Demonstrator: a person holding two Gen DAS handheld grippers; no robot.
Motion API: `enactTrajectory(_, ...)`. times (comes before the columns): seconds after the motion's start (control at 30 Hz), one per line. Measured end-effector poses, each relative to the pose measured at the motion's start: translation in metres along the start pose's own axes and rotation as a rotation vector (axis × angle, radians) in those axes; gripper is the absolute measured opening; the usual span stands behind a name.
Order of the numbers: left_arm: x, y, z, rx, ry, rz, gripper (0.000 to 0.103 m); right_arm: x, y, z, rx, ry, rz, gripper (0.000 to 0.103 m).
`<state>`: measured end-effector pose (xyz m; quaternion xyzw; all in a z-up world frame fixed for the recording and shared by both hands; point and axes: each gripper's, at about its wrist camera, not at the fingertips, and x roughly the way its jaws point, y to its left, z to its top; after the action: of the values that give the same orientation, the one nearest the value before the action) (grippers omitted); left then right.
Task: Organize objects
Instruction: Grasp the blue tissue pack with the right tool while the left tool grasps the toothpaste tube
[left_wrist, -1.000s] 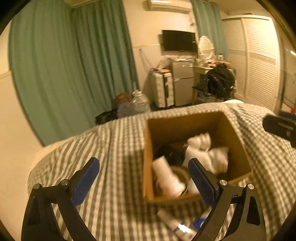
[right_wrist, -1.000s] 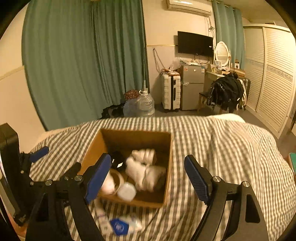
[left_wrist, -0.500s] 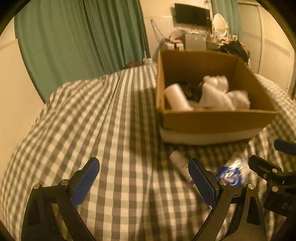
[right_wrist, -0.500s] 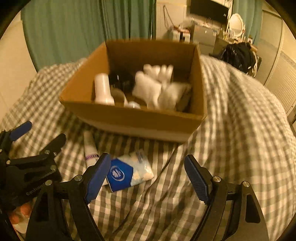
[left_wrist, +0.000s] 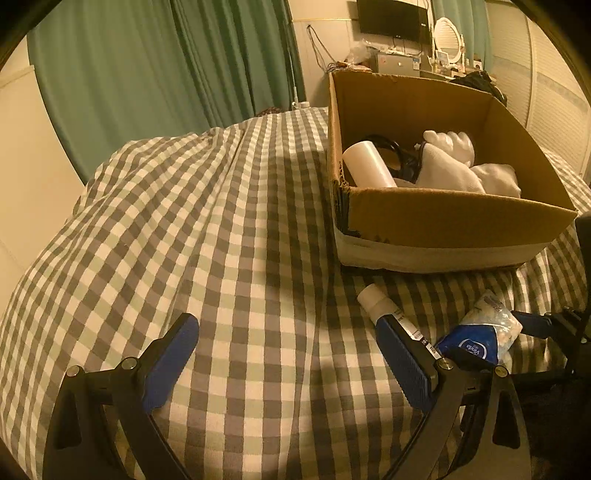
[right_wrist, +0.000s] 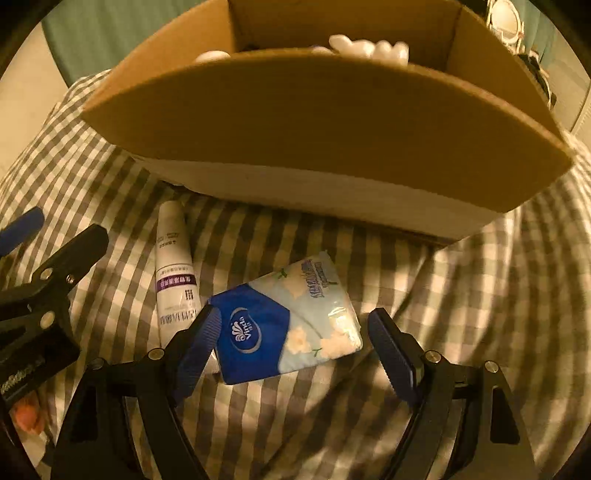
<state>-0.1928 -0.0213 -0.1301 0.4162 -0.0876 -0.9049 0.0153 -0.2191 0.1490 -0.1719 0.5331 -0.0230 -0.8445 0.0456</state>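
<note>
A blue and pale tissue pack (right_wrist: 288, 321) lies on the checked bedcover, between the open jaws of my right gripper (right_wrist: 295, 350), which hovers low over it. A white tube (right_wrist: 173, 273) lies just left of the pack. Both also show in the left wrist view: the pack (left_wrist: 480, 336) and the tube (left_wrist: 384, 306), partly behind my right-hand finger. My left gripper (left_wrist: 288, 354) is open and empty above the bedcover, left of the tube. A cardboard box (left_wrist: 443, 218) behind them holds a white bottle (left_wrist: 365, 164) and white cloth items (left_wrist: 454, 162).
The checked bedcover (left_wrist: 221, 221) spreads wide to the left of the box. The box's near wall (right_wrist: 332, 122) stands close behind the pack. Green curtains (left_wrist: 166, 74), a TV and furniture are at the back of the room.
Both grippers have dropped from above the box down toward the bedcover in front of it. The right gripper has closed in on the tissue pack. Both stay open.
</note>
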Motion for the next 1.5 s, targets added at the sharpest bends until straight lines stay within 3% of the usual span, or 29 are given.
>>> enactTrajectory(0.03,0.001,0.000,0.000,0.001,0.001,0.001,0.099,-0.001,-0.001,0.000,0.005,0.002,0.011,0.070)
enactTrajectory(0.13,-0.001,-0.001,-0.001,0.001,-0.002,-0.001,0.099,-0.014,-0.003,-0.003,0.000,-0.022,0.011,0.054)
enactTrajectory(0.23,-0.001,-0.006,-0.001,0.009,-0.010,-0.014,0.099,-0.030,-0.011,-0.007,0.019,-0.044,0.018,0.044)
enactTrajectory(0.47,0.001,-0.036,-0.008,0.060,0.013,-0.093,0.098,-0.043,-0.019,-0.010,0.032,-0.068,0.012,0.035)
enactTrajectory(0.63,0.013,-0.054,-0.011,0.105,0.033,-0.087,0.096,-0.060,-0.025,-0.012,0.021,-0.110,-0.047,0.031)
enactTrajectory(0.67,0.015,-0.056,-0.011,0.105,0.033,-0.090,0.093,-0.062,-0.026,-0.011,0.027,-0.117,-0.056,0.030)
enactTrajectory(0.77,0.024,-0.061,-0.013,0.105,0.056,-0.133,0.073,-0.068,-0.032,-0.016,0.045,-0.132,-0.062,0.029)
enactTrajectory(0.93,0.027,-0.068,-0.016,0.118,0.069,-0.200,0.031,-0.067,-0.027,-0.017,0.049,-0.138,-0.069,0.029)
enactTrajectory(1.03,0.018,-0.067,-0.020,0.139,0.069,-0.220,0.017,-0.072,-0.029,-0.011,0.047,-0.141,-0.078,0.028)
enactTrajectory(1.23,0.000,-0.055,-0.027,0.118,0.105,-0.253,0.016,-0.086,-0.023,-0.024,0.042,-0.176,-0.081,0.027)
enactTrajectory(1.5,-0.041,-0.033,-0.025,0.082,0.069,-0.251,0.016,-0.116,-0.005,-0.036,0.004,-0.224,-0.094,0.026)
